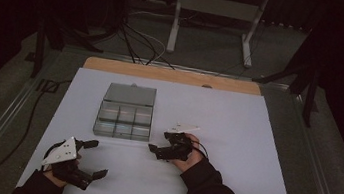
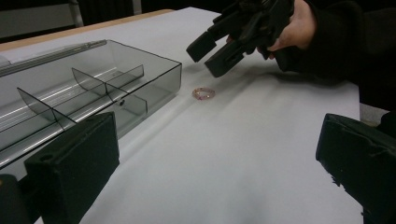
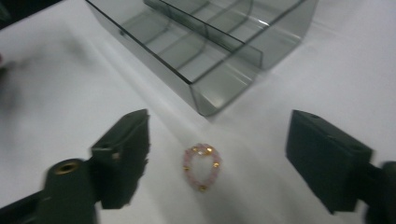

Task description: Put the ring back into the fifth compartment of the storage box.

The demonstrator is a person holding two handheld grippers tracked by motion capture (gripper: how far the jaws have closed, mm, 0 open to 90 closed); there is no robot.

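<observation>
The small beaded ring (image 3: 201, 167) is pale pink with gold-coloured beads spaced around it. The compartment box (image 1: 124, 111) is clear smoky grey plastic, dividers included. It sits on a plain white sheet (image 1: 235, 135) (no pattern) over a light wooden table (image 1: 173, 75). Both grippers' jaws are matte black.

High view: set above the near edge, faced forward and down over the whole table (image 1: 238, 116).
Left gripper view: held low, aimed across at the box (image 2: 107, 88).
Right gripper view: held close above the ring (image 3: 201, 167).
Shared: box and ring are seen by both gripper views.
</observation>
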